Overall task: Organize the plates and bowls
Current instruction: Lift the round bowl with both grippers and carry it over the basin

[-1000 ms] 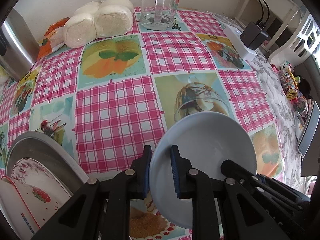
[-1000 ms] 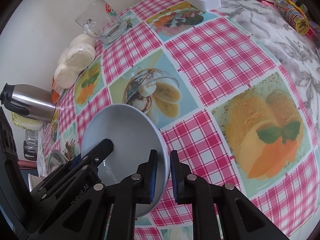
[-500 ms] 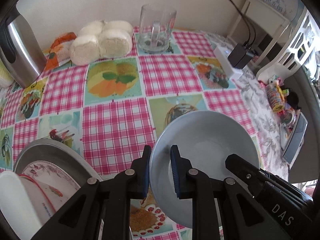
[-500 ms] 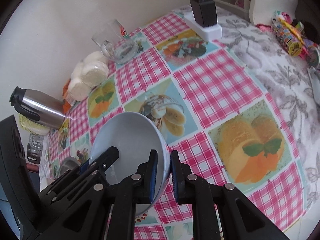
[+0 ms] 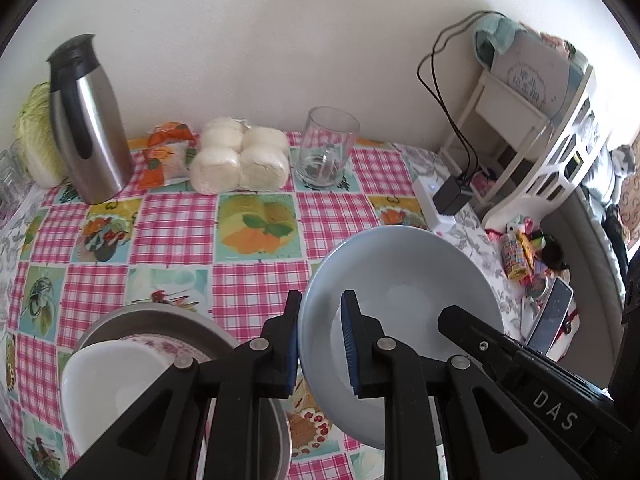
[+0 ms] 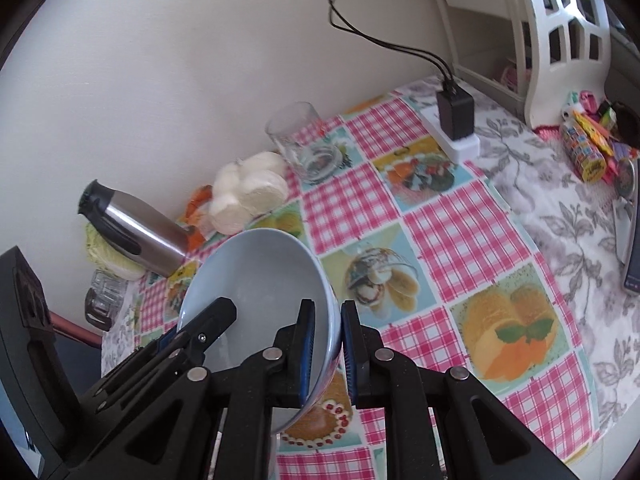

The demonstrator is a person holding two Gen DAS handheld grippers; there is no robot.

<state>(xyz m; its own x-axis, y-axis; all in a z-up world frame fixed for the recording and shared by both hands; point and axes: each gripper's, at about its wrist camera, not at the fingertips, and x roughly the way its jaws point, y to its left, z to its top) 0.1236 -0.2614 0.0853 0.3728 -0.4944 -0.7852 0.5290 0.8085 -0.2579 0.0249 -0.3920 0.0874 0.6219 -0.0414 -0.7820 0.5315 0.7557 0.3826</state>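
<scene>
A pale blue bowl (image 5: 404, 280) (image 6: 260, 280) hangs above the checked tablecloth, held from both sides. My left gripper (image 5: 320, 340) is shut on its left rim, one pad outside and one inside. My right gripper (image 6: 326, 344) is shut on the opposite rim; its black fingers (image 5: 472, 328) show inside the bowl in the left wrist view. At lower left a grey plate (image 5: 120, 320) carries a flowered plate (image 5: 160, 340) and a white bowl (image 5: 108, 384).
Along the wall stand a steel thermos (image 5: 86, 120), a cabbage (image 5: 36, 136), wrapped buns (image 5: 240, 160) and a glass mug (image 5: 326, 148). A power strip with a charger (image 6: 456, 120), sweets (image 6: 580, 152) and a phone (image 5: 550, 320) lie at the right by a white shelf (image 5: 540, 140).
Both grippers rose with the blue bowl and tilted up, so the wall, thermos and shelf came into view. The stack at lower left now shows the white bowl fully.
</scene>
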